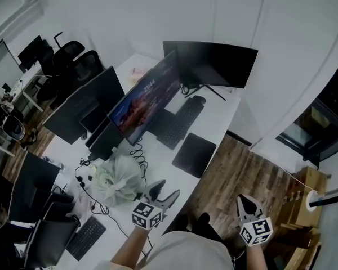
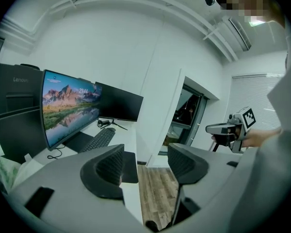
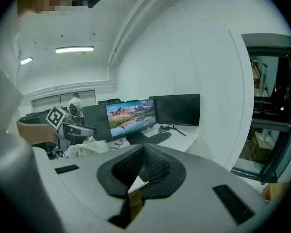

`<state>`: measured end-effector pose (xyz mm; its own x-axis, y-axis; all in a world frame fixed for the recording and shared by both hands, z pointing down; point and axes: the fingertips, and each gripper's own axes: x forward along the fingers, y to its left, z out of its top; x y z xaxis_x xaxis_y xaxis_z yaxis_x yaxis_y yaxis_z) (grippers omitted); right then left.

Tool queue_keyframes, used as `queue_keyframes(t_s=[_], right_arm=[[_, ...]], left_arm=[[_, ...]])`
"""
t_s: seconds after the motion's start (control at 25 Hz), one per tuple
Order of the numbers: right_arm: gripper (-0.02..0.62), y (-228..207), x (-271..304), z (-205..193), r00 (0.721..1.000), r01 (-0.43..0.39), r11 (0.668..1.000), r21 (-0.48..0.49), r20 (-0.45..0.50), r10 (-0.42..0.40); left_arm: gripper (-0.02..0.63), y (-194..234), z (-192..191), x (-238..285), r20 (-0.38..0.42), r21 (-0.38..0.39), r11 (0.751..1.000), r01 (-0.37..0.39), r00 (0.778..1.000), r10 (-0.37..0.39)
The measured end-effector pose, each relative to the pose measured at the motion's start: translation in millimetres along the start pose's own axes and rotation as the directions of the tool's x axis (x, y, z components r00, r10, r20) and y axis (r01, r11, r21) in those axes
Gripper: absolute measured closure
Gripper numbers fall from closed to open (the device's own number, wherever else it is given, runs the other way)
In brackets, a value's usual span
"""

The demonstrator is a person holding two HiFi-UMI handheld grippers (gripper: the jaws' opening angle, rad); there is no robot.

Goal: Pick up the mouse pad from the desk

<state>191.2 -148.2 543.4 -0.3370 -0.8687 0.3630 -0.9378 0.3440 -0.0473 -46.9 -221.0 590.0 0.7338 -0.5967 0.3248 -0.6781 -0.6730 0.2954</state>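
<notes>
The black square mouse pad (image 1: 194,154) lies flat at the white desk's (image 1: 158,167) front edge, beside the black keyboard (image 1: 180,122). My left gripper (image 1: 168,189) hovers over the desk's near corner, short of the pad, jaws open with nothing between them. In the left gripper view the pad (image 2: 130,168) shows through the gap of the left gripper (image 2: 145,161). My right gripper (image 1: 243,200) is held over the wooden floor, right of the desk, jaws shut and empty. In the right gripper view the right gripper (image 3: 143,152) has its pads meeting.
A lit monitor (image 1: 146,97) and a dark monitor (image 1: 211,63) stand behind the keyboard, with a mouse (image 1: 198,99) near the dark one. A white plastic bag (image 1: 117,176), cables and a second keyboard (image 1: 85,238) lie left of my left gripper. Wooden floor (image 1: 236,173) runs along the desk's right.
</notes>
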Motion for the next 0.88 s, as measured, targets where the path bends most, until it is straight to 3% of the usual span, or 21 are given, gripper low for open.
queue_keyframes(t_s=[0.44,0.88], right_arm=[[0.583,-50,70,-5,0.993,-0.101,0.995,0.01,-0.062,0.102],[0.583,-117,165,-5,0.95,-0.279,0.96,-0.022,-0.153,0.272]], left_arm=[[0.288,27,-10,65,-0.06,-0.041,0.996,-0.08,0.995,0.077],[0.278,63,-30,153,-0.137,-0.083,0.973,-0.216,0.97,0.203]])
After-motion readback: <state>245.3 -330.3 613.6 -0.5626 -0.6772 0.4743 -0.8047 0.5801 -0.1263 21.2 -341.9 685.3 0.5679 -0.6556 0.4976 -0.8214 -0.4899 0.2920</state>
